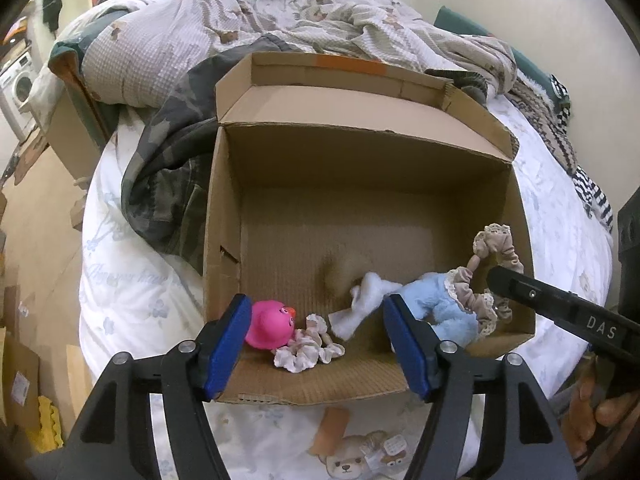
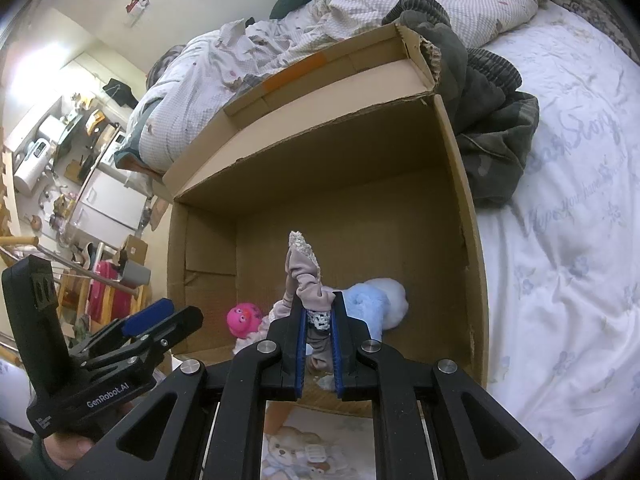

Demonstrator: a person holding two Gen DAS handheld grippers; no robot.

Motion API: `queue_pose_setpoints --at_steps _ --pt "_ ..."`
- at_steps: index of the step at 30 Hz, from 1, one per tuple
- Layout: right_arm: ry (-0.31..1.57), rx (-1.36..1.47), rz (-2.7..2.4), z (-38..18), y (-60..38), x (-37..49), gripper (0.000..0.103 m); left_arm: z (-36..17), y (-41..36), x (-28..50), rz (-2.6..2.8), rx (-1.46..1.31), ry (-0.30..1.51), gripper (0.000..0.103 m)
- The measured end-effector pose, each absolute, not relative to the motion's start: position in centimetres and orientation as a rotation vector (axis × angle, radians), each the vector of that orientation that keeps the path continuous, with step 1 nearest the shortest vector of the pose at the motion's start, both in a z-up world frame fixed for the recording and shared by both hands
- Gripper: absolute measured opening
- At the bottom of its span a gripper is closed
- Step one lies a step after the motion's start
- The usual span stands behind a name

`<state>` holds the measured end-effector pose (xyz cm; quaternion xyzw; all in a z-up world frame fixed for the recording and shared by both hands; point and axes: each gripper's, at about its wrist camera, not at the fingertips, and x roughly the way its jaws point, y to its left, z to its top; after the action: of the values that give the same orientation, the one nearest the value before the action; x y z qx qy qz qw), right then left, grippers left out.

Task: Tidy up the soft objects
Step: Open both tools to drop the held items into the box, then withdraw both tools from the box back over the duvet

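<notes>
An open cardboard box (image 1: pixel 360 184) sits on a bed (image 1: pixel 132 280) with a white flower-printed sheet, its flaps folded back toward a rumpled checked quilt (image 1: pixel 168 40) and a dark camouflage garment (image 1: pixel 172 176) that lies against the box's left wall. At left, the left tool (image 1: pixel 316 344) hangs over the near edge of the box with its blue pads (image 1: pixel 226 344) spread wide and nothing between them. Framed between those pads on the box floor are a pink rubber duck (image 1: pixel 270 324) and, touching it, a white frilled scrunchie (image 1: pixel 308 350) — then a white cloth (image 1: pixel 368 300) a little further right. In the box's near right corner lies a pale blue plush item (image 1: pixel 432 300), with a beige lace-edged scrunchie (image 1: pixel 490 276) held up just above and against it. That scrunchie is pinched by the right tool (image 2: pixel 319 344), whose blue pads (image 2: pixel 301 352) are drawn nearly together on the gathered fabric, one loop of it standing upright above the fingertips — the blue plush and a white fluffy piece (image 2: pixel 394 296) visible directly behind. From the right wrist view the pink duck lies to the left of the clamped scrunchie, near the box's front wall. A teddy-bear print (image 1: pixel 352 464) shows on the bedding in front of the box.
</notes>
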<state>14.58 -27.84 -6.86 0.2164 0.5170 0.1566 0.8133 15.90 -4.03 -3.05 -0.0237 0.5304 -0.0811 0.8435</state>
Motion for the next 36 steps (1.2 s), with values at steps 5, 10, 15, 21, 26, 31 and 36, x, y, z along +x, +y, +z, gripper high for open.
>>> queue_pose_setpoints --at_steps 5,10,15,21,26,31,36 --pt "1.101 0.46 0.336 -6.9 -27.7 14.6 0.013 -3.0 -3.8 15.9 -0.166 -0.063 1.123 0.066" --pt "1.099 0.469 0.345 -7.1 -27.7 14.5 0.014 -3.0 -3.6 15.9 -0.16 -0.069 1.126 0.066" --pt "1.102 0.551 0.327 -7.4 -28.6 14.6 0.086 -3.0 -3.5 15.9 -0.155 -0.074 1.129 0.066" --pt "1.079 0.552 0.292 -7.1 -29.2 14.4 0.101 -2.9 -3.5 15.9 -0.153 -0.074 1.128 0.066" --pt "1.052 0.525 0.289 -6.4 -29.3 14.3 0.102 -3.0 -3.3 15.5 -0.161 -0.09 1.144 0.066" --pt "1.033 0.531 0.276 -6.1 -29.6 13.4 0.103 -2.7 -3.3 15.0 -0.164 -0.067 1.128 0.066" --pt "0.975 0.491 0.25 -5.2 -29.4 12.9 0.103 -2.2 -2.0 14.5 -0.151 -0.103 1.11 0.066"
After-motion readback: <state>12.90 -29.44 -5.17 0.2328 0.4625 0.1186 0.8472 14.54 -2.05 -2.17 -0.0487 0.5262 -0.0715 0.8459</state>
